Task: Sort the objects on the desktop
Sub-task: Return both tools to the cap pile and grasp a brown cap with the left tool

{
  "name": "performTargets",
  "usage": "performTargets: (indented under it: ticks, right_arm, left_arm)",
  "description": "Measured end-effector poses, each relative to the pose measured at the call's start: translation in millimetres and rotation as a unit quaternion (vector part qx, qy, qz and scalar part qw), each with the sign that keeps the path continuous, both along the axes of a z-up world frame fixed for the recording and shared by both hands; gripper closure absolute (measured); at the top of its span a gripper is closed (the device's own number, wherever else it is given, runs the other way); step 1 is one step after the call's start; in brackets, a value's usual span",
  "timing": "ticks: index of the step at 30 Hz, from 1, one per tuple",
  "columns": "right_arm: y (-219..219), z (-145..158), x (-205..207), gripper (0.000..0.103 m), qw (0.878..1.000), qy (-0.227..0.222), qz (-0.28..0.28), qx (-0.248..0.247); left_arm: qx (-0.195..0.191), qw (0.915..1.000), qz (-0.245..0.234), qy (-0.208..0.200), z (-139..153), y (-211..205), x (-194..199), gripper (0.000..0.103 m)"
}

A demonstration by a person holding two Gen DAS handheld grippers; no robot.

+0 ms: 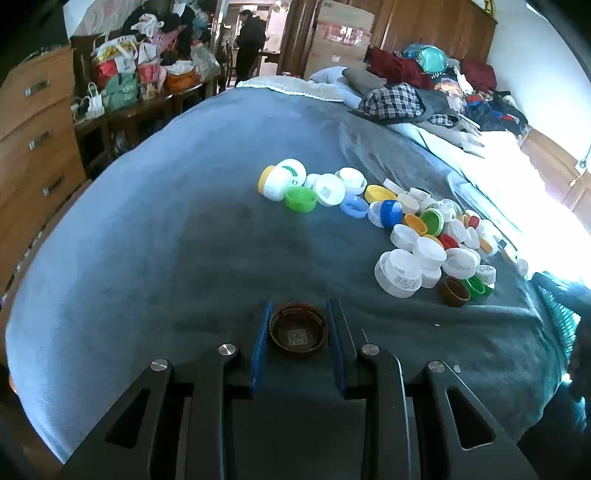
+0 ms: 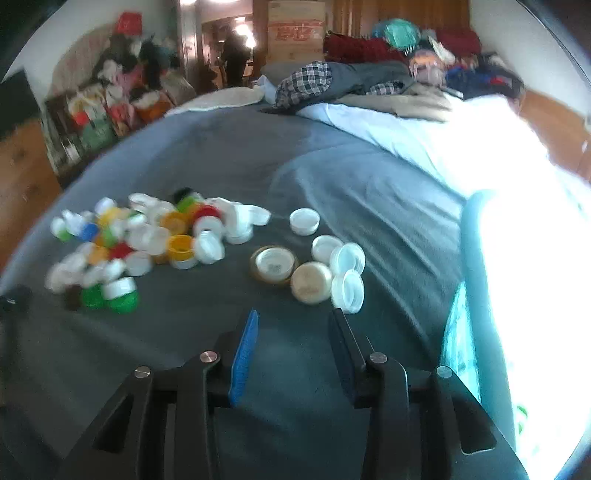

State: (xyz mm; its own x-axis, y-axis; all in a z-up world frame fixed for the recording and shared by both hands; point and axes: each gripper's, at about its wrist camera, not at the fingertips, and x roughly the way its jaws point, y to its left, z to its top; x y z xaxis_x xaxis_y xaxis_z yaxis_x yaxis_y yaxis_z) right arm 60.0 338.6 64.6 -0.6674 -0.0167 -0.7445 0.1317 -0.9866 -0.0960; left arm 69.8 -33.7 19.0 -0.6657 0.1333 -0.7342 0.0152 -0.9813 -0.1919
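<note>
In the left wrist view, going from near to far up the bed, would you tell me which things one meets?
left gripper closed on the dark brown cap → second brown cap → green cap → white jar with a yellow lid → plaid shirt → cardboard box.

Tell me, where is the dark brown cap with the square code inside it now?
In the left wrist view, the dark brown cap sits open side up between the left gripper pads on the grey blanket, near the bottom, apart from the cap pile.
</note>
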Motion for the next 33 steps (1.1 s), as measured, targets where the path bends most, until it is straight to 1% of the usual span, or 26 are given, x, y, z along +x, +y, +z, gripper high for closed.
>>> performTargets:
  ticks: [3, 4, 7, 9, 10, 11, 12, 13, 14, 15, 16, 18, 19, 21, 24, 26, 27, 28, 30, 31, 33]
  right_arm:
    - [-6, -16, -16, 0.061, 0.998, 0.001, -0.014, 0.055]
    - [-7, -18, -17, 0.061, 0.998, 0.0, -0.013, 0.063]
    - [-5, -29, -24, 0.061, 0.997, -0.014, -0.011, 0.073]
    - [-1, -32, -30, 0.058, 0.997, -0.017, -0.011, 0.07]
    - [1, -32, -34, 0.058, 0.998, -0.02, -0.013, 0.064]
    - [5, -33, -38, 0.058, 0.998, -0.031, -0.019, 0.047]
    - [11, -35, -42, 0.058, 0.998, -0.046, -0.031, 0.019]
    - [17, -34, -45, 0.073, 0.997, -0.063, -0.039, -0.025]
    - [18, -30, -44, 0.075, 0.995, -0.073, -0.039, -0.056]
    - [13, -24, -39, 0.08, 0.993, -0.075, -0.019, -0.091]
    - [1, -15, -30, 0.085, 0.989, -0.076, 0.024, -0.122]
    - [-24, 3, -7, 0.085, 0.986, -0.055, 0.095, -0.126]
    - [-32, 9, 3, 0.085, 0.985, -0.045, 0.112, -0.12]
    - [-32, 12, 9, 0.085, 0.986, -0.042, 0.109, -0.12]
    - [-21, 8, 10, 0.085, 0.989, -0.041, 0.087, -0.114]
    - [-10, 8, 10, 0.079, 0.991, -0.033, 0.069, -0.114]
    - [-6, 11, 11, 0.067, 0.991, -0.026, 0.065, -0.114]
    - [-2, 14, 15, 0.058, 0.992, -0.014, 0.06, -0.11]
    - [3, 17, 20, 0.052, 0.993, -0.006, 0.06, -0.101]
    - [6, 17, 22, 0.044, 0.994, -0.003, 0.057, -0.098]
    - [13, 13, 23, 0.039, 0.994, -0.006, 0.045, -0.1]
  left_arm:
    - [0.002, 1.0, -0.003, -0.001, -1, 0, 0, 0.078]
    - [0.003, 1.0, -0.005, -0.002, -2, 1, -1, 0.078]
    - [0.006, 0.9999, -0.01, -0.003, -2, 1, -1, 0.078]
    - [0.01, 0.9999, -0.013, -0.004, -3, 1, -2, 0.078]
    - [0.011, 0.9998, -0.013, -0.006, -4, 0, -2, 0.078]
    - [0.012, 0.9998, -0.014, -0.007, -4, 1, -2, 0.078]
    - [0.01, 0.9998, -0.015, -0.007, -4, 1, -2, 0.078]
    - [0.009, 0.9998, -0.016, -0.007, -3, 1, -2, 0.078]
    - [0.008, 0.9998, -0.018, -0.006, -3, 2, -2, 0.078]
    - [0.007, 0.9998, -0.02, -0.005, -3, 2, -1, 0.078]
    - [0.007, 0.9997, -0.021, -0.005, -3, 2, -1, 0.078]
    - [0.011, 0.9997, -0.019, -0.005, -3, 1, -2, 0.078]
    - [0.013, 0.9997, -0.019, -0.006, -4, 1, -2, 0.078]
    - [0.014, 0.9997, -0.019, -0.007, -5, 1, -2, 0.078]
    - [0.014, 0.9997, -0.019, -0.006, -4, 1, -2, 0.078]
    - [0.013, 0.9997, -0.019, -0.006, -4, 2, -2, 0.078]
    - [0.013, 0.9997, -0.019, -0.006, -4, 2, -2, 0.078]
    - [0.011, 0.9997, -0.02, -0.007, -4, 2, -2, 0.078]
    - [0.013, 0.9997, -0.02, -0.007, -4, 2, -2, 0.078]
    - [0.016, 0.9996, -0.02, -0.009, -5, 2, -2, 0.078]
    - [0.019, 0.9996, -0.02, -0.009, -5, 1, -2, 0.078]
